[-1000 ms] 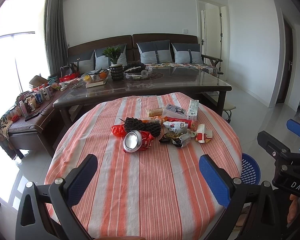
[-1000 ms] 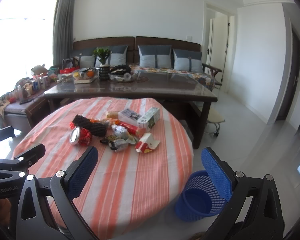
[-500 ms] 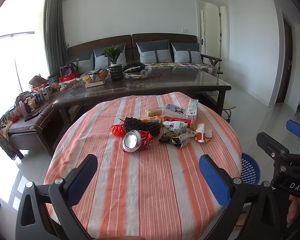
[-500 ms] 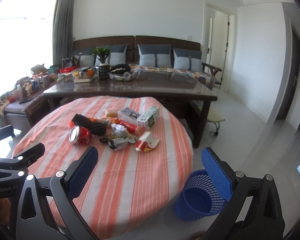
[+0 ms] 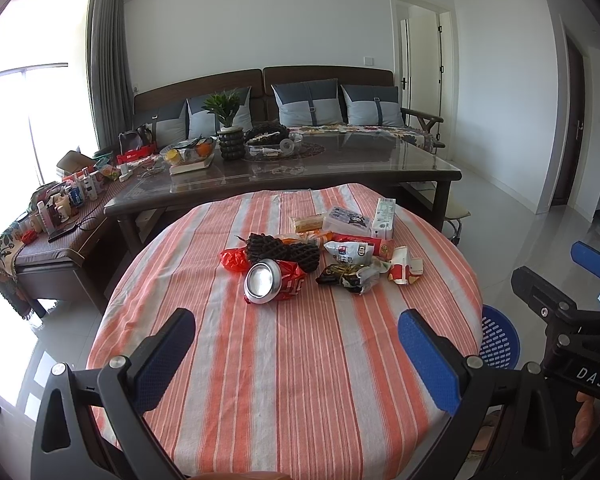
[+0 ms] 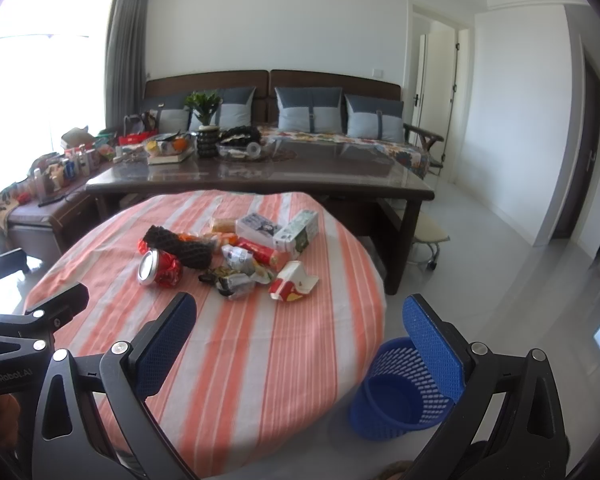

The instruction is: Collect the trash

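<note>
Trash heaped mid-way across the round worktop with its orange-and-white striped cloth (image 5: 284, 380): a crushed red can (image 5: 272, 282) showing its shiny metal end, crinkled foil wrappers (image 5: 350, 274), a white carton (image 5: 384, 218). Left gripper (image 5: 296, 338) and right gripper (image 6: 300, 320) both hover with fingers apart, empty. Blue perforated plastic basket (image 6: 400, 392) sits on the floor beside the worktop.

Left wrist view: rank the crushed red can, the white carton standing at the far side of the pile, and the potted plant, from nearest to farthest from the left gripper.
1. Crushed red can, front of the pile, just ahead of the open left gripper.
2. White carton, upright at the pile's far right.
3. Potted plant, on the dark table beyond.
</note>
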Tool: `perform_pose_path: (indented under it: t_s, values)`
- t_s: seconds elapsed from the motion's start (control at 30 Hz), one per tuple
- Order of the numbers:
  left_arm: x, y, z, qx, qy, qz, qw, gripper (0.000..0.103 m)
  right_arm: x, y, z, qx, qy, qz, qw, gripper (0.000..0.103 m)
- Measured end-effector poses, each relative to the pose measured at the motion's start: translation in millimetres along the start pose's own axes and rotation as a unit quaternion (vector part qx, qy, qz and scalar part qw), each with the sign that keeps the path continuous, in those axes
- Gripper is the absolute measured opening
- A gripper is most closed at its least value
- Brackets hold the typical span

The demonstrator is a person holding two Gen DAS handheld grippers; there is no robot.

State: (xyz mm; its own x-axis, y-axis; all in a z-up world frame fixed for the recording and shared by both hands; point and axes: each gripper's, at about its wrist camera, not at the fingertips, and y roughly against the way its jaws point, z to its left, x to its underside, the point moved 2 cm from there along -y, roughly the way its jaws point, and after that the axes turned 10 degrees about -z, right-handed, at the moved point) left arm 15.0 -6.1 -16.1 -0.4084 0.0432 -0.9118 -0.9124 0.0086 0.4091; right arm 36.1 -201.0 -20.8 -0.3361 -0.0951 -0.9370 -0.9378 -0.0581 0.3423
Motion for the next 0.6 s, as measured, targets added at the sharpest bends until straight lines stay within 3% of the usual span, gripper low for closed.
perform_pose_path:
  t_s: [0.6]
  values:
    - [3.9, 2.0, -4.4, 0.001, 0.0, 0.003, 1.0, 0.103, 6.3, -0.9, -1.2, -0.001, -0.001, 0.003, 1.0, 0.103]
